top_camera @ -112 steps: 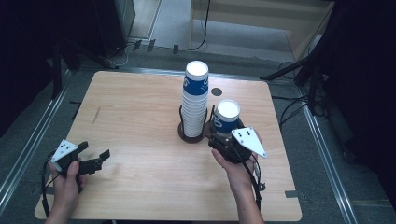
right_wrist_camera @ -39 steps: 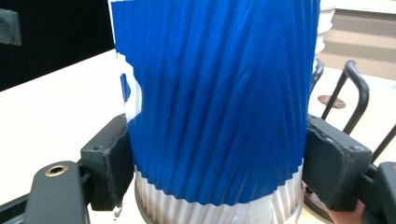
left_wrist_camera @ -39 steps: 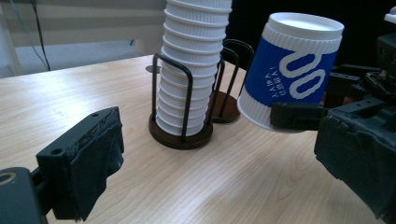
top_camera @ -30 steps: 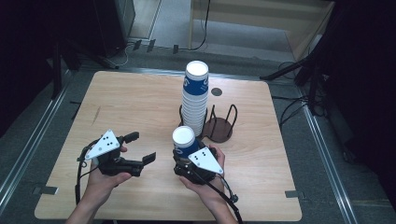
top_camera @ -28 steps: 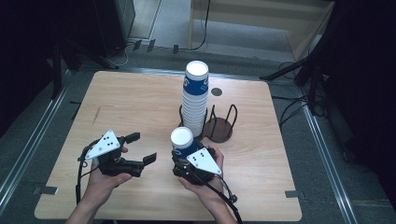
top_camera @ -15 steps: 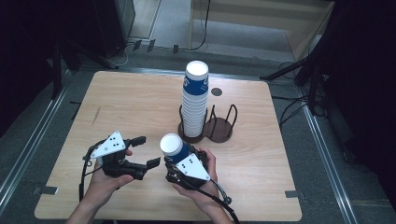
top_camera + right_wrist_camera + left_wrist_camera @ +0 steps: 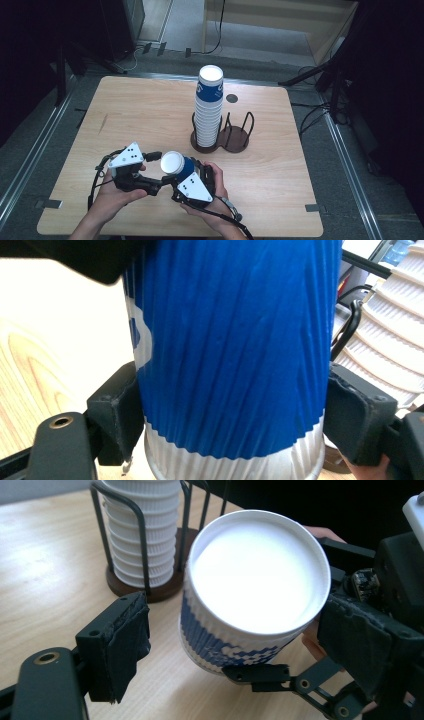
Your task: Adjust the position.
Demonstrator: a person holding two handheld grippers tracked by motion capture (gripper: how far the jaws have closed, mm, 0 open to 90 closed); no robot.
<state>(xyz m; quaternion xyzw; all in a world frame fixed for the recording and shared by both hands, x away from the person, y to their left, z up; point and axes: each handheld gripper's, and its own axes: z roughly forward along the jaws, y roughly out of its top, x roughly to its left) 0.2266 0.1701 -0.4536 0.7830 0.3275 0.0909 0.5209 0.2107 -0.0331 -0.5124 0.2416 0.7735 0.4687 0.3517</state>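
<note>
High view: right gripper (image 7: 176, 176) clamps blue paper cup (image 7: 176, 165) mid-wall, left gripper (image 7: 153, 173) spread w/ jaws astride rim; light, crushable, so grip gently nr stiffer rim.

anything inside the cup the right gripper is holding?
Nothing visible: the cup clamped in the right gripper shows a bare white interior from the left gripper view. Its bottom is washed out, so something small and pale could be missed.

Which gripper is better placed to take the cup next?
Left. The left gripper is open, its jaws on either side of the paper cup, which the right gripper already clamps.
</note>
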